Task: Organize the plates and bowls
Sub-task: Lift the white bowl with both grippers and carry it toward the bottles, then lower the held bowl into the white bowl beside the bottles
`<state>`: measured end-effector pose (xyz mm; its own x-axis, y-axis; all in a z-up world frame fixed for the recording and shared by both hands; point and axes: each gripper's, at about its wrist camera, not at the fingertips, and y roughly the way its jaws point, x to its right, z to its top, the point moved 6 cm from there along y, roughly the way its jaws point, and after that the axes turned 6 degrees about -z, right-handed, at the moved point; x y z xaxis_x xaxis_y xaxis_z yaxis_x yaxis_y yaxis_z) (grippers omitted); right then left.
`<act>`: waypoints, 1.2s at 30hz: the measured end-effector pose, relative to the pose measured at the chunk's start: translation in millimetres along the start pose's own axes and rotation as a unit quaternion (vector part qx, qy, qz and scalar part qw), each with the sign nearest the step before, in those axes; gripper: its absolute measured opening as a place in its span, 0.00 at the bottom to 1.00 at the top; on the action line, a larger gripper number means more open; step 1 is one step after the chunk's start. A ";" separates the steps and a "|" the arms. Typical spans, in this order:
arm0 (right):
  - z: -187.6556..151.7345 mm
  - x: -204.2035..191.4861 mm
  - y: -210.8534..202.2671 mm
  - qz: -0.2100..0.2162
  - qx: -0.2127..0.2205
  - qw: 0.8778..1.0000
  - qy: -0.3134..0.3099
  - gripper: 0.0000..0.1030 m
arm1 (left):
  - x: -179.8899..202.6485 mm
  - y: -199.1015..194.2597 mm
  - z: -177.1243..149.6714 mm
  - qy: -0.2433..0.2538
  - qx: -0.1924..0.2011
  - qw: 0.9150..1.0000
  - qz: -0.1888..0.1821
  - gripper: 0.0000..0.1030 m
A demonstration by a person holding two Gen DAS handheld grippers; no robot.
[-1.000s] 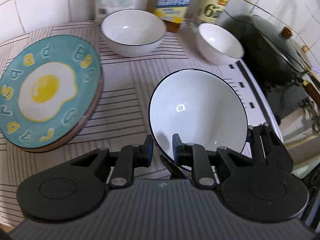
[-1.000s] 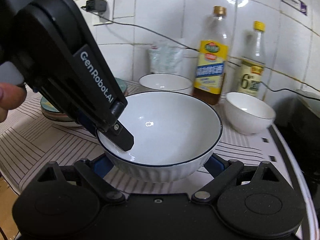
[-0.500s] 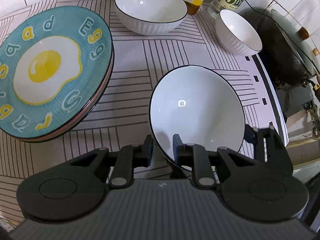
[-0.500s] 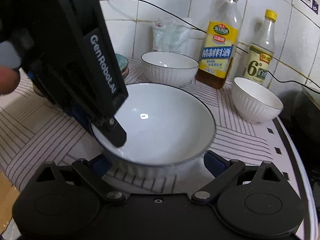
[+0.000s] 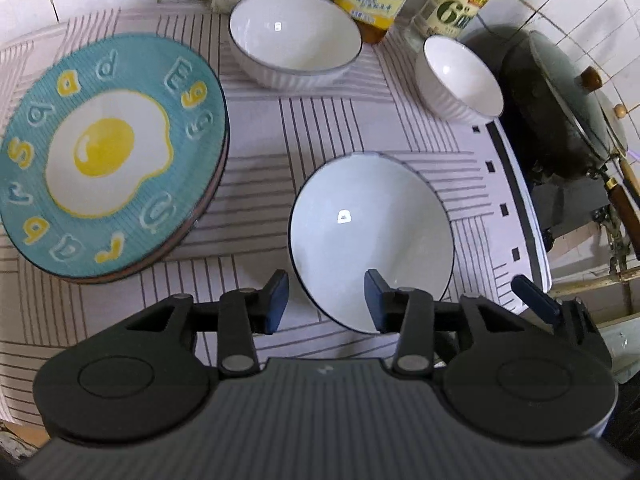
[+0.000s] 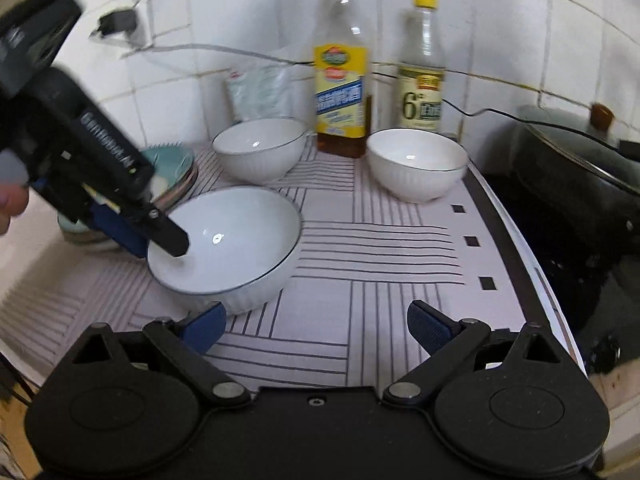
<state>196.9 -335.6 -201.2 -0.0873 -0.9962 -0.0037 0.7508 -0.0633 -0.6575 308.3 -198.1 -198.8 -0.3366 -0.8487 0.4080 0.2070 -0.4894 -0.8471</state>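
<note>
A white bowl with a dark rim (image 5: 372, 224) (image 6: 228, 240) rests on the striped mat. My left gripper (image 5: 326, 298) is open, its fingers straddling the bowl's near rim, one inside and one outside; it shows in the right wrist view (image 6: 160, 236). My right gripper (image 6: 316, 326) is open and empty, just right of the bowl. A second large white bowl (image 5: 294, 40) (image 6: 260, 148) and a smaller white bowl (image 5: 460, 76) (image 6: 418, 162) stand further back. A stack of plates topped by a teal fried-egg plate (image 5: 108, 152) (image 6: 172, 160) sits at the left.
Two bottles (image 6: 342, 72) (image 6: 422, 64) and a plastic bag (image 6: 258, 92) stand against the tiled wall. A black wok with a glass lid (image 6: 576, 164) (image 5: 560, 104) sits on the stove at the right. The counter edge runs along the right.
My left gripper has opened and let go of the bowl's rim; the bowl now rests on the mat. My right gripper has drawn back and to the right, away from the bowl.
</note>
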 end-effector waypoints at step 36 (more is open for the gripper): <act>100.9 80.8 92.3 -0.108 0.051 0.974 0.195 0.47 | 74.5 53.2 140.5 0.112 0.111 0.987 -0.015 0.45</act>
<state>325.1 -428.0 -186.1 -0.4768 -0.8620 -0.1722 0.7466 -0.2937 -0.5969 423.3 -315.6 -165.6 -0.5355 -0.7794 0.3251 0.3819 -0.5669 -0.7300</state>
